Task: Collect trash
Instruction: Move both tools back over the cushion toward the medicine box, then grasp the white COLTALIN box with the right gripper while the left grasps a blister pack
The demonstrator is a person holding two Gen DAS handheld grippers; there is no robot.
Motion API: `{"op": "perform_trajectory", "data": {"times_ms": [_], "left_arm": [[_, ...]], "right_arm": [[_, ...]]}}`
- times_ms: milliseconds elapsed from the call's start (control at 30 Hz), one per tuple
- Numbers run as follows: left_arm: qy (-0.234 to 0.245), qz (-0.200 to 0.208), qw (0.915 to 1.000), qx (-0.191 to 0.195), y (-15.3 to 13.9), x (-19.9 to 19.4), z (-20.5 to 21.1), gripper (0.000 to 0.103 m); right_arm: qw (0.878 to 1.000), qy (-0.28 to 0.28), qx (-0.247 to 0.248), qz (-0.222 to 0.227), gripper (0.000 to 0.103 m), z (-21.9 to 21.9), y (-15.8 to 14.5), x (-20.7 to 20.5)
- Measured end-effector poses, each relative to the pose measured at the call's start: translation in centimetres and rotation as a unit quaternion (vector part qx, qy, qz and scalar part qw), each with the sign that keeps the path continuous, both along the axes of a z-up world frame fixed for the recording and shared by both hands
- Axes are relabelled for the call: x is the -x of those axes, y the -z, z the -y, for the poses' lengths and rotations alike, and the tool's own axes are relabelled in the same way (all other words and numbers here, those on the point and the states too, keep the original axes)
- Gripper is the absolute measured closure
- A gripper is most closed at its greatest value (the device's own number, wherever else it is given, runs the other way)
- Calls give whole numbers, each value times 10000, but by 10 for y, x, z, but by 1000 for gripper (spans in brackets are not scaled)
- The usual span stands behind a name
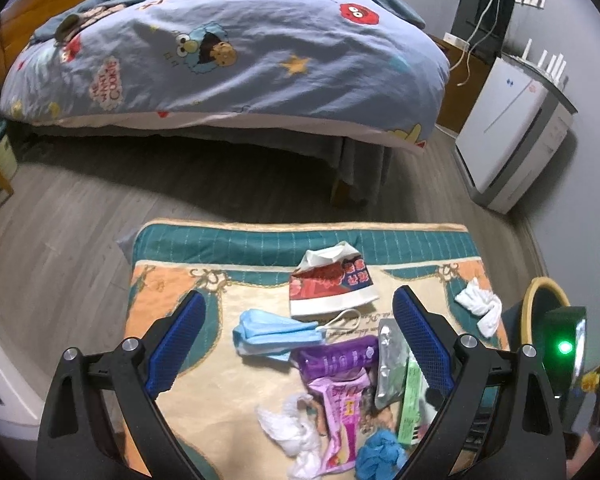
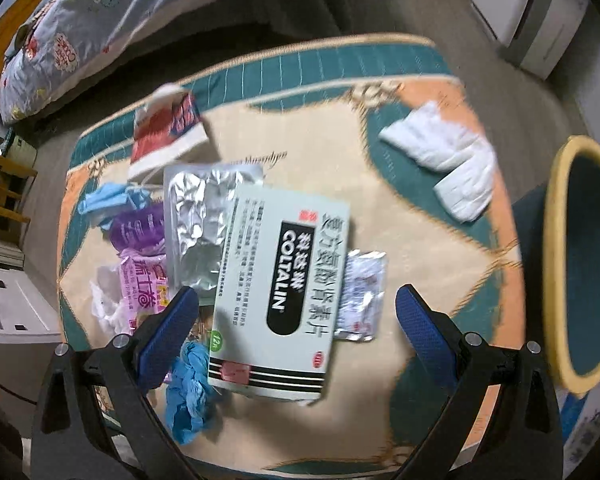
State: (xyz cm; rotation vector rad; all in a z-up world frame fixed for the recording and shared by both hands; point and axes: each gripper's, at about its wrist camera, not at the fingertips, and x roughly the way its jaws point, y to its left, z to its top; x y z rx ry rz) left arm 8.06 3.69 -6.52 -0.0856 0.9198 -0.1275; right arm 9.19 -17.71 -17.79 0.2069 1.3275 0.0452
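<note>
Trash lies scattered on a patterned floor mat [image 1: 172, 280] [image 2: 420, 264]. In the right wrist view a white medicine box [image 2: 276, 296] lies between the wide-apart fingers of my open right gripper [image 2: 298, 300], with a silver foil pouch [image 2: 200, 220] behind it and a small foil blister [image 2: 360, 292] to its right. My left gripper [image 1: 300, 312] is open above a blue face mask [image 1: 272, 334], purple and pink wrappers [image 1: 340, 384], and a red-and-white carton [image 1: 332, 284]. White tissue wads [image 1: 480, 304] [image 2: 444, 156] lie at the mat's right. A yellow-rimmed bin [image 2: 580, 264] [image 1: 540, 304] stands beside the mat.
A bed with a cartoon duvet [image 1: 220, 52] stands beyond the mat. A white air purifier [image 1: 512, 136] is against the right wall. Crumpled blue paper [image 2: 188, 396] and a white plastic scrap [image 1: 296, 432] lie near the mat's front. White furniture [image 2: 12, 312] is on the left.
</note>
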Motion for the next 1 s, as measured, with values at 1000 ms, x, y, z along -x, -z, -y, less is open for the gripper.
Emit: {"op": "perform_trajectory", "data": {"times_ms": [1000], "left_arm": [[1111, -679, 9890, -706, 59, -10, 76, 9]], "right_arm": [[9984, 336, -254, 383, 30, 93, -60, 5]]}}
